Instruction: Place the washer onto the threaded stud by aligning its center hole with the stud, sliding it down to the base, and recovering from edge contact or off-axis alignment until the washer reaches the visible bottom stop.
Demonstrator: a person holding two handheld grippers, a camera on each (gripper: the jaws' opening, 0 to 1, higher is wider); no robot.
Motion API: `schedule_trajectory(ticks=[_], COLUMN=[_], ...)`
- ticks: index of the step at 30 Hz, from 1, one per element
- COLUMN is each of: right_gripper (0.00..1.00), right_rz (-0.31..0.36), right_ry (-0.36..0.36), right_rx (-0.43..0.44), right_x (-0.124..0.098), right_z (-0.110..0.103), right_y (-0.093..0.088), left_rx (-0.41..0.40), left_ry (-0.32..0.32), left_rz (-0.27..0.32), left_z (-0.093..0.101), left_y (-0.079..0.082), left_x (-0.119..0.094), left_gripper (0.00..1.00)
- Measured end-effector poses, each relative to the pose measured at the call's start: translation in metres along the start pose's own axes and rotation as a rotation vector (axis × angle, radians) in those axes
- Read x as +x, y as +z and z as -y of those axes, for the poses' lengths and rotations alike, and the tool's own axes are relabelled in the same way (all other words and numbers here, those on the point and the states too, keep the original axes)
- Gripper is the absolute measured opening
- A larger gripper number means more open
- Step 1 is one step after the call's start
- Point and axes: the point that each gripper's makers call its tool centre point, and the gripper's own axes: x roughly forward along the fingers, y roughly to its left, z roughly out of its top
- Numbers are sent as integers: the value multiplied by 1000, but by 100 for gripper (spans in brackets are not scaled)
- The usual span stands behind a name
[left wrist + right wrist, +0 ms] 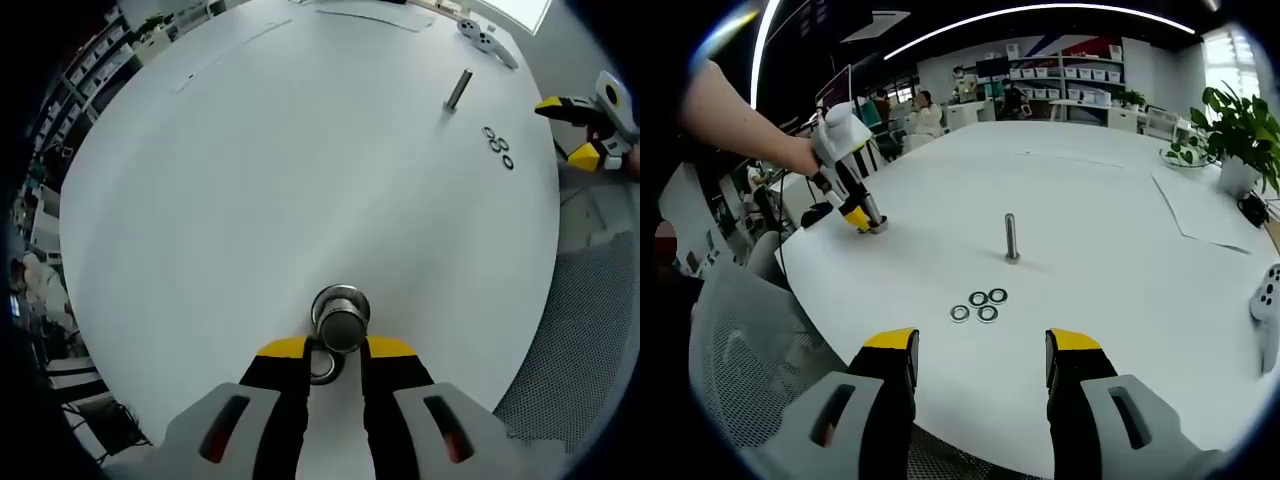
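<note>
- Spreading across both views, the round white worktop (pixel 1120 250) carries everything in play; office shelving and a potted plant (pixel 1240 125) sit beyond its far edge.
- Left gripper (pixel 337 352) is at the near edge of the worktop in its own view, jaws set narrow around a short metal cylinder (pixel 341 318) standing upright, with what looks like a ring at its foot. From the right gripper view it shows small and far off (pixel 862 217), in a person's hand, so whether it truly clamps the cylinder or merely brackets it is hard to say.
- Right gripper (pixel 980 355) hovers above the worktop with jaws spread wide and nothing between them.
- Threaded stud (pixel 1011 240) stands upright and alone near the middle of the worktop, apart from both grippers; nothing sits on it yet.
- Washers (pixel 979 305), four of them, lie flat in a tight cluster just in front of the stud, closer to the right gripper; in the left gripper view the cluster (pixel 498 148) lies near the stud (pixel 458 90).
- Handling judgement: each washer is thin, stiff, light steel, likely slippery and hard to lift while flat. Pinch across the outer rim at opposite edges, leaving the hole free for the stud.
</note>
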Motion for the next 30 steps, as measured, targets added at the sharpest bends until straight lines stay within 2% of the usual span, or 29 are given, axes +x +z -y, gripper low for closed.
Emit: schedule_trajectory(ticks=[6, 10, 16, 30], right_gripper=[54, 54, 54, 53], right_rz=[0, 2, 0, -12], right_ry=[1, -6, -8, -5], right_rx=[-1, -6, -4, -6], right_x=[0, 0, 0, 1], right_z=[0, 1, 1, 0], right_y=[0, 0, 0, -2], left_rx=[-13, -5, -32, -51], left_ry=[14, 48, 10, 13], left_rz=[-9, -19, -43, -30], left_z=[-6, -14, -11, -13], left_y=[-6, -11, -18, -19], left_x=[-1, 0, 6, 8], left_gripper=[20, 24, 25, 24])
